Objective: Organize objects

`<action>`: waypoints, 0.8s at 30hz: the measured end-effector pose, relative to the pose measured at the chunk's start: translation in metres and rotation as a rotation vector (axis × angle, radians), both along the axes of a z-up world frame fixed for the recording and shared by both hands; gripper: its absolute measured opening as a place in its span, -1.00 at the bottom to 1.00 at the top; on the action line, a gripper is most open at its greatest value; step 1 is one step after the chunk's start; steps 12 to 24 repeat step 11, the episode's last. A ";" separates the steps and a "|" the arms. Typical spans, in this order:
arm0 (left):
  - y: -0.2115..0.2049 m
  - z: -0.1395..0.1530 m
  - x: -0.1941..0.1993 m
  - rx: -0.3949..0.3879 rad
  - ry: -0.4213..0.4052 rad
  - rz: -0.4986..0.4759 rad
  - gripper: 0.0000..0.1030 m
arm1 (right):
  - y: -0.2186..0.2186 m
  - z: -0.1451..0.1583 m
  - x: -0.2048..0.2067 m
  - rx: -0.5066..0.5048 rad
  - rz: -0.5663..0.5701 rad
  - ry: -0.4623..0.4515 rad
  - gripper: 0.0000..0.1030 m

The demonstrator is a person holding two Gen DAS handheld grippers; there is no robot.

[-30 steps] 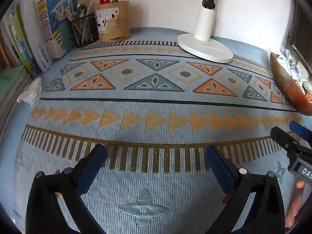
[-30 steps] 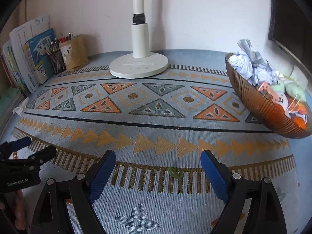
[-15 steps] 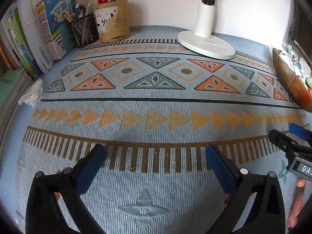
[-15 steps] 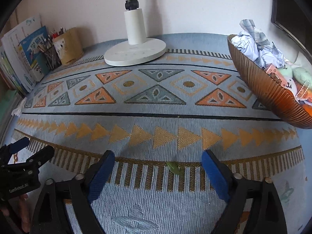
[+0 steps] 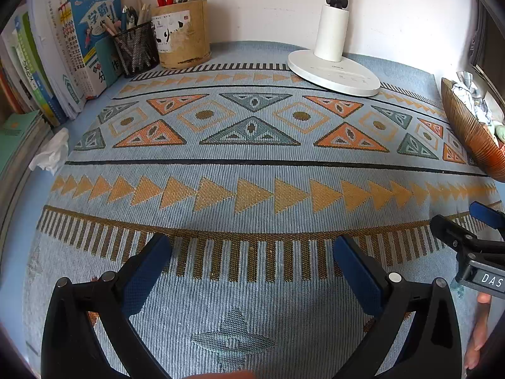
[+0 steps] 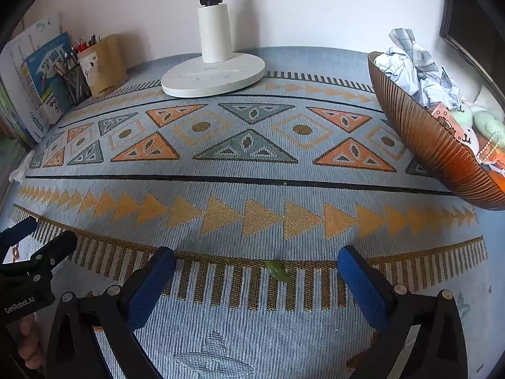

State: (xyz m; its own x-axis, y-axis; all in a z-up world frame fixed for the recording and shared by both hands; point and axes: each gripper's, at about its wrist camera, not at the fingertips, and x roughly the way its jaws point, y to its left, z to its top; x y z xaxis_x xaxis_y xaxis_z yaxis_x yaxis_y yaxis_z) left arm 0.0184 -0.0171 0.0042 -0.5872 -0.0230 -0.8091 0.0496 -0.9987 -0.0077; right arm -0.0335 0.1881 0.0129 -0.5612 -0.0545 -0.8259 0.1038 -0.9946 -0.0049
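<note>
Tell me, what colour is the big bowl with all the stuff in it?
Coppery brown with ribbed sides: the bowl shows best in the right wrist view.

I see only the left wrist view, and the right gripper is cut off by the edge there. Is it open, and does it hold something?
Observer: The right gripper is open. Its jaws have just been opening and grip nothing.
Operator: Does anything lie near it?
Observer: A small green bit lies on the cloth, just ahead, between the jaws.
Operator: What is in the bowl besides paper?
Observer: In the bowl, beside the crumpled paper, there is a pink piece.
</note>
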 end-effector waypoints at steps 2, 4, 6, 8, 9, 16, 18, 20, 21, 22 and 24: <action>0.000 0.000 0.000 0.000 0.000 0.000 1.00 | 0.001 0.000 0.000 0.000 0.000 0.000 1.00; 0.000 0.000 0.000 -0.002 0.000 0.000 1.00 | 0.001 0.000 0.000 0.000 0.000 0.000 1.00; -0.001 0.000 -0.001 -0.001 0.000 -0.003 1.00 | 0.001 0.000 0.000 0.000 0.000 0.000 1.00; -0.001 0.000 -0.001 -0.003 0.000 -0.002 1.00 | 0.001 0.000 0.000 0.000 0.000 0.000 1.00; -0.001 0.000 -0.001 -0.004 0.001 -0.002 1.00 | 0.001 0.000 0.000 0.000 0.001 0.000 1.00; -0.001 0.000 -0.001 -0.005 0.000 -0.003 1.00 | 0.001 0.000 -0.001 -0.001 0.001 0.000 1.00; -0.001 0.000 -0.001 -0.005 0.000 -0.003 1.00 | 0.001 0.000 -0.001 -0.001 0.001 0.000 1.00; -0.001 0.000 -0.001 -0.005 0.000 -0.003 1.00 | 0.001 0.000 -0.001 -0.001 0.001 0.000 1.00; -0.001 0.000 -0.001 -0.005 0.000 -0.003 1.00 | 0.001 0.000 -0.001 -0.001 0.001 0.000 1.00; -0.001 0.000 -0.001 -0.005 0.000 -0.003 1.00 | 0.001 0.000 -0.001 -0.001 0.001 0.000 1.00; -0.001 0.000 -0.001 -0.005 0.000 -0.003 1.00 | 0.001 0.000 -0.001 -0.001 0.001 0.000 1.00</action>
